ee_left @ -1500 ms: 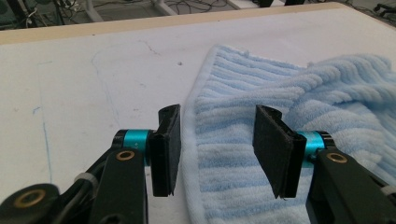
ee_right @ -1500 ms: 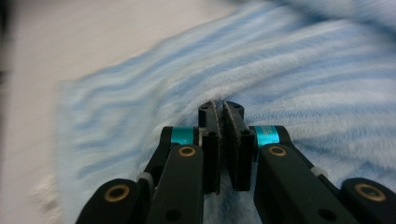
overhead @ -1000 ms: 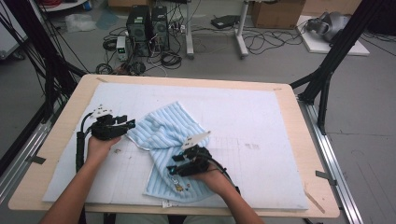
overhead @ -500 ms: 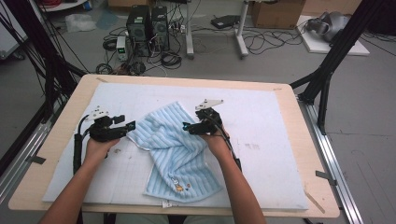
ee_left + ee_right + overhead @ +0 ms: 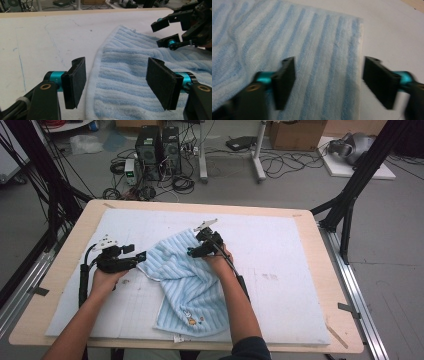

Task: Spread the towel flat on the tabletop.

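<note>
Light blue striped terry towel (image 5: 186,285) lying rumpled on the white mat (image 5: 280,255) that covers the light wooden bench (image 5: 320,285), near the middle and reaching down to the mat's near edge; small cartoon embroidery visible at the towel's near corner. Left gripper (image 5: 141,256) held level at the towel's left edge, jaws spread; in the left gripper view (image 5: 117,85) the white-bound towel border lies on the mat between and below the two black pads (image 5: 76,80), neither pad pressing on the cloth. Right gripper (image 5: 192,253) positioned over the towel's far part, just short of its far corner, hand resting above the cloth; in the right gripper view (image 5: 329,82) jaws spread, having just been closing somewhat, with the striped towel's edge and a strip of bare mat lying beneath the gap, nothing pinched, picture slightly blurred. Same right gripper seen at the upper right of the left gripper view (image 5: 175,32), hanging above the towel with jaws apart. Nothing on the mat between either gripper and the cloth. Faint grid lines and small marks noted on the mat right of the towel. Black frame struts (image 5: 350,195) standing at the bench's far right and left corners, clear of the work. Beyond the far edge, on the grey floor: computer towers (image 5: 157,145), tangled black cables (image 5: 280,162), cardboard boxes (image 5: 295,132).
</note>
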Tool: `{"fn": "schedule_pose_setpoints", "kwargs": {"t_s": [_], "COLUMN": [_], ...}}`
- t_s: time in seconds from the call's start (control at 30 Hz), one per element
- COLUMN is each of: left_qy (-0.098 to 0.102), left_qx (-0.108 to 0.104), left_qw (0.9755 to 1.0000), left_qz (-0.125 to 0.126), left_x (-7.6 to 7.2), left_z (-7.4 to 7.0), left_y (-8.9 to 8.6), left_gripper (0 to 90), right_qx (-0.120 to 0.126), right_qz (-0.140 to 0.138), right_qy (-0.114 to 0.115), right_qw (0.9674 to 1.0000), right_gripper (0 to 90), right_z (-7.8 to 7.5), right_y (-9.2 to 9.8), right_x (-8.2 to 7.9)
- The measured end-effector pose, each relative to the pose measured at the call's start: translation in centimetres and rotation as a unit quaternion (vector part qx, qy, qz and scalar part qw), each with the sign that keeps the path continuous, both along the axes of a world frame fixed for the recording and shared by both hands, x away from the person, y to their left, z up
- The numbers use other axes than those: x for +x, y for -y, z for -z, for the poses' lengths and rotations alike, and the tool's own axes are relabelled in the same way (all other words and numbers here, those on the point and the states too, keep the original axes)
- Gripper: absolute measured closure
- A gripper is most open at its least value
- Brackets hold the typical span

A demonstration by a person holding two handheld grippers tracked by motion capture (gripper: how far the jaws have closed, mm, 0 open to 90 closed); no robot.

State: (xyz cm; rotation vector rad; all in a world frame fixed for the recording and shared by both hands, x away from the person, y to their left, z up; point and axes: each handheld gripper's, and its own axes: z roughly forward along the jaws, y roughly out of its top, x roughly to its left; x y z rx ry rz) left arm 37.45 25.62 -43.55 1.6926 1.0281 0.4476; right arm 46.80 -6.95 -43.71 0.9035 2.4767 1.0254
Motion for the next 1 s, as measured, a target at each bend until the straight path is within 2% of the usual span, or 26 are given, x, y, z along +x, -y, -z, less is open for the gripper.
{"fn": "schedule_pose_setpoints", "kwargs": {"t_s": [0.07,0.1,0.13,0.17,0.23,0.27,0.3,0.33,0.43,0.47,0.5,0.53,0.63,0.67,0.77,0.87,0.9,0.93,1.0], "left_qy": [-0.001,-0.002,-0.002,-0.003,-0.005,-0.007,-0.008,-0.01,-0.009,-0.009,-0.01,-0.011,-0.012,-0.011,-0.013,-0.014,-0.015,-0.015,-0.016], "left_qx": [0.0,0.001,0.001,0.001,-0.001,0.0,0.0,0.0,0.002,0.003,0.003,0.004,0.005,0.005,0.007,0.01,0.011,0.011,0.013], "left_qw": [1.0,1.0,1.0,1.0,1.0,1.0,1.0,0.9999,0.9999,0.9999,0.9999,0.9999,0.9999,0.9999,0.9999,0.9999,0.9998,0.9998,0.9998], "left_qz": [0.001,0.001,0.0,-0.001,-0.002,-0.004,-0.003,-0.003,-0.004,-0.003,-0.003,-0.003,-0.002,-0.003,-0.001,0.001,0.003,0.003,0.006], "left_x": [0.0,0.0,0.0,0.0,0.0,0.1,0.1,0.1,0.0,0.1,0.1,0.1,0.1,0.1,0.0,0.1,0.1,0.1,0.1], "left_z": [0.0,0.0,0.1,0.1,0.1,0.2,0.2,0.2,0.2,0.3,0.3,0.3,0.3,0.3,0.3,0.4,0.5,0.5,0.5], "left_y": [0.0,0.0,0.0,0.0,-0.1,-0.1,-0.1,-0.1,0.0,0.0,0.1,0.1,0.1,0.1,0.3,0.5,0.6,0.6,0.7], "left_gripper": [33.0,33.0,33.1,33.1,33.4,33.4,33.5,33.5,33.6,33.6,33.6,33.6,33.7,33.7,33.7,33.7,33.7,33.7,33.9], "right_qx": [-0.021,-0.021,-0.007,-0.007,0.002,-0.011,-0.03,-0.039,-0.044,-0.047,-0.052,-0.052,-0.069,-0.077,-0.114,-0.131,-0.12,-0.12,-0.091], "right_qz": [0.015,0.015,0.016,0.016,0.003,-0.004,-0.004,-0.001,0.018,0.027,0.049,0.049,0.089,0.109,0.168,0.214,0.219,0.219,0.208], "right_qy": [0.005,0.005,-0.006,-0.006,-0.018,-0.011,-0.002,0.003,0.006,0.011,0.02,0.02,0.036,0.042,0.06,0.068,0.061,0.061,0.046], "right_qw": [0.9997,0.9997,0.9998,0.9998,0.9998,0.9999,0.9995,0.9992,0.9989,0.9985,0.9973,0.9973,0.993,0.9902,0.9773,0.9657,0.9663,0.9663,0.9729], "right_gripper": [47.5,47.5,56.9,56.9,73.3,82.6,84.4,85.3,85.7,85.7,85.7,85.7,85.7,85.7,85.6,85.3,83.8,83.8,76.6], "right_z": [0.4,0.4,0.5,0.5,0.4,0.3,0.1,0.0,-0.2,-0.4,-0.8,-0.8,-1.3,-1.4,-1.6,-1.4,-1.4,-1.4,-1.2], "right_y": [-0.4,-0.4,-0.3,-0.3,-0.4,-0.4,-0.5,-0.3,0.6,1.2,2.3,2.3,4.2,4.8,6.7,8.6,8.9,8.9,9.4], "right_x": [0.1,0.1,0.2,0.2,0.1,0.0,-0.1,-0.2,-0.1,0.0,0.0,0.0,0.0,0.1,0.0,-0.2,-0.3,-0.3,-0.4]}}
